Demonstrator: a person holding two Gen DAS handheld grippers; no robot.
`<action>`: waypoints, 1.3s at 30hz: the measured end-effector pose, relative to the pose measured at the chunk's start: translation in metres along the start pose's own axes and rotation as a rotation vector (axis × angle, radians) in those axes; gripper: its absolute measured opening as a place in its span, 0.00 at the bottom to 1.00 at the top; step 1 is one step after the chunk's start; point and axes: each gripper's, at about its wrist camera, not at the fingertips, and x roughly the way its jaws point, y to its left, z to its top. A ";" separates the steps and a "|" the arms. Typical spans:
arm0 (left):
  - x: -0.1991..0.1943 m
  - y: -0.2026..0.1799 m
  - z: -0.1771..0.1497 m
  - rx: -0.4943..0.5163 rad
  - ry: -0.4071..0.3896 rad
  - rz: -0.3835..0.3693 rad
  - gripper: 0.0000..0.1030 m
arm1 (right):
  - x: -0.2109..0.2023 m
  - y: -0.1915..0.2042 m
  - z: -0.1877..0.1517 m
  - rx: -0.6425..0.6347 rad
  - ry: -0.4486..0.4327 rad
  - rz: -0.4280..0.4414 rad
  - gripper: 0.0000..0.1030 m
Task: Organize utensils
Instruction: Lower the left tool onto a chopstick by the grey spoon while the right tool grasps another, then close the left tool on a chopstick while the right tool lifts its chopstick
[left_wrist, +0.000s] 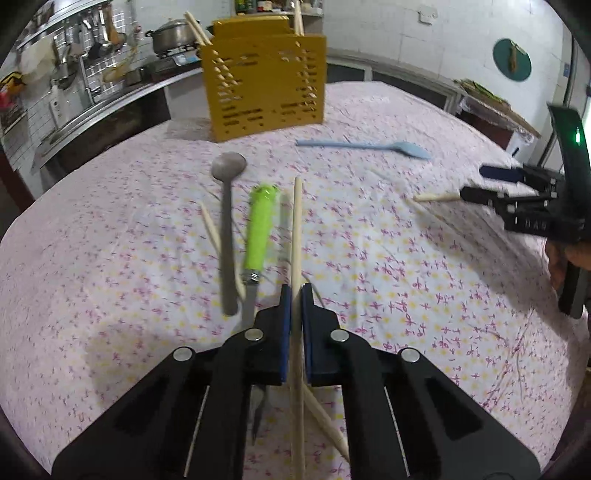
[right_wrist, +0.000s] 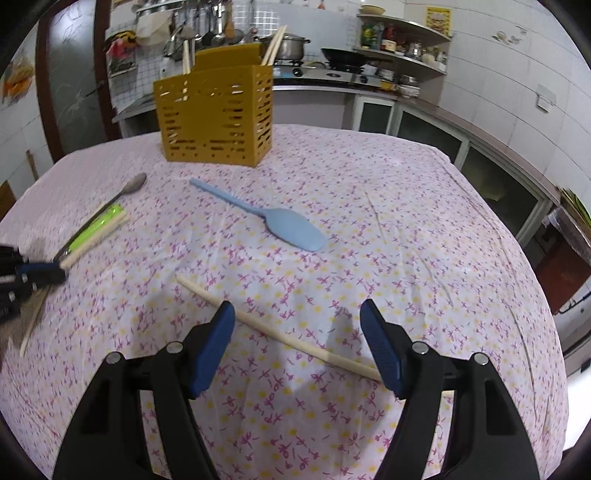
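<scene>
My left gripper (left_wrist: 296, 291) is shut on a long wooden chopstick (left_wrist: 296, 229) that points toward the yellow slotted utensil holder (left_wrist: 266, 81) at the back of the table. To its left lie a green-handled utensil (left_wrist: 258, 229) and a metal spoon (left_wrist: 228, 206). My right gripper (right_wrist: 298, 310) stands open over another chopstick (right_wrist: 280, 334), which lies flat on the cloth between the blue pads (right_wrist: 216, 350) without touching them. A light blue spoon (right_wrist: 291, 229) lies in front of the holder (right_wrist: 216, 114), which has chopsticks standing in it.
Two more chopsticks (left_wrist: 210, 225) (left_wrist: 325, 417) lie on the floral tablecloth (right_wrist: 406, 221) near my left gripper. A kitchen counter with pots and a hanging utensil rack (left_wrist: 92, 55) runs behind the table. A hand (left_wrist: 569, 258) holds the right gripper at the right edge.
</scene>
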 end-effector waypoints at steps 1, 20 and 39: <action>-0.004 0.002 0.000 -0.009 -0.011 0.005 0.04 | 0.000 0.000 -0.001 -0.004 0.001 0.003 0.67; -0.005 0.057 0.002 -0.170 0.022 0.088 0.04 | 0.029 0.007 0.023 -0.145 0.158 0.138 0.36; 0.025 0.061 0.013 -0.185 0.158 0.021 0.05 | 0.046 0.016 0.051 -0.074 0.382 0.103 0.07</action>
